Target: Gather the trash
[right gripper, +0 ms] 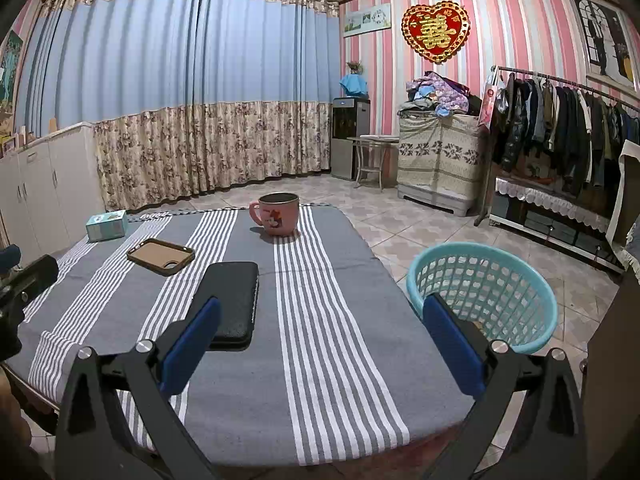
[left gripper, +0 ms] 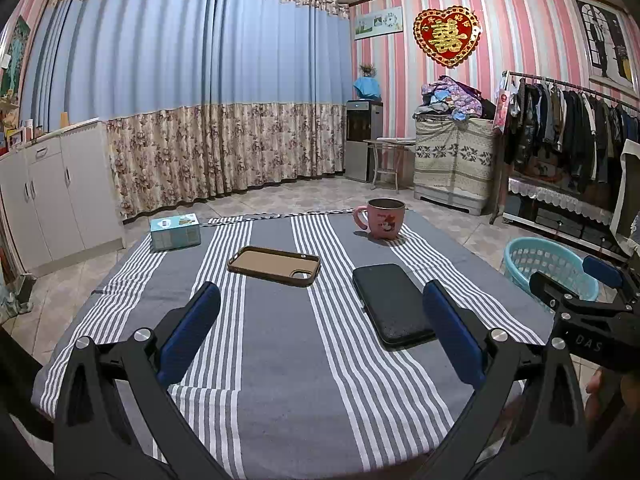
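Left gripper (left gripper: 320,328) and right gripper (right gripper: 320,338): both spread wide, holding nothing, above the striped tablecloth (left gripper: 280,360). No trash identifiable. Teal basket (right gripper: 484,292) sits on the floor just beside the tablecloth's right edge. On the tablecloth: 1 black phone (left gripper: 390,304), 1 brown case (left gripper: 274,265), 1 pink mug (left gripper: 382,218), 1 tissue box (left gripper: 175,232).

"DAS" on right claw (left gripper: 592,280); gold 囍 on heart plaque (left gripper: 447,36).

Two handheld grippers are built alike: black plastic arms spread in a V, fitted with silver round-headed screws at the joints, and tipped with flat blue fingers (left gripper: 452,332). White lettering "DAS" is seen on the right gripper (left gripper: 600,276) in the left wrist view.
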`<state>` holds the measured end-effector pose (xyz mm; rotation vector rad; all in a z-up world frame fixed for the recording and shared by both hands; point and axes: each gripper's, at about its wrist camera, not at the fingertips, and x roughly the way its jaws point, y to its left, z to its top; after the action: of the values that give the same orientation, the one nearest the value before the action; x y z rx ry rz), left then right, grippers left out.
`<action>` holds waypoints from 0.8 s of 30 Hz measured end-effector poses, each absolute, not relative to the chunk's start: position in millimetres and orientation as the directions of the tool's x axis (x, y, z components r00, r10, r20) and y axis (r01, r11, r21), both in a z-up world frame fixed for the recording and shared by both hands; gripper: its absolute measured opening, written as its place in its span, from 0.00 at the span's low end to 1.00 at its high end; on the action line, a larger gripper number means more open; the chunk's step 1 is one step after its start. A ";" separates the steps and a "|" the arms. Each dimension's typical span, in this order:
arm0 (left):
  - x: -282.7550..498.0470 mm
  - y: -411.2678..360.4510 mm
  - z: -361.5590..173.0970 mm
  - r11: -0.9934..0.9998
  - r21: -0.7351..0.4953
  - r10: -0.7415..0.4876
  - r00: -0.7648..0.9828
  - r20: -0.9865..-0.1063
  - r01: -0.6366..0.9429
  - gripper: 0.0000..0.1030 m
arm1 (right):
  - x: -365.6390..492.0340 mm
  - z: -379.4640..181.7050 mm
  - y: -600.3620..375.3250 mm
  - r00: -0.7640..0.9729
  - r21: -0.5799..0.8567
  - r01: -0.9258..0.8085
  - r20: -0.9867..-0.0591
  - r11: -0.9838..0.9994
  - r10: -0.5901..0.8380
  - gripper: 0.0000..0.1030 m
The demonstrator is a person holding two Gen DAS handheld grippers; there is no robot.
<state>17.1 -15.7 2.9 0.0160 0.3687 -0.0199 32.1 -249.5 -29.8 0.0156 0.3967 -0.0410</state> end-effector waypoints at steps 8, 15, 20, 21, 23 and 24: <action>16.0 -16.2 2.5 1.000 0.011 -0.017 0.934 -0.358 0.023 0.95 | 32.2 -29.6 -250.1 0.922 0.011 0.042 -0.386 0.999 -0.035 0.96; 15.9 -16.3 3.1 1.000 0.009 -0.020 0.936 -0.353 0.025 0.95 | 32.0 -29.4 -250.4 0.922 0.009 0.042 -0.385 0.999 -0.035 0.96; 16.0 -16.1 3.6 1.000 0.009 -0.022 0.936 -0.352 0.027 0.95 | 32.1 -30.3 -250.7 0.922 0.009 0.042 -0.385 0.999 -0.035 0.96; 16.0 -16.3 3.6 1.000 0.009 -0.021 0.936 -0.351 0.026 0.95 | 32.2 -30.5 -250.6 0.923 0.007 0.043 -0.384 0.999 -0.037 0.96; 16.4 -16.9 3.3 1.000 0.009 -0.021 0.935 -0.354 0.026 0.95 | 32.5 -29.7 -250.8 0.923 0.009 0.043 -0.384 0.999 -0.037 0.96; 15.5 -16.3 3.3 1.000 0.007 -0.022 0.935 -0.354 0.027 0.95 | 32.6 -30.4 -251.4 0.923 0.009 0.044 -0.382 0.999 -0.037 0.96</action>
<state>15.5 -16.3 3.3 0.0122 0.3619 -0.0249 32.6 -251.4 -30.4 0.0176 0.3922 -0.0413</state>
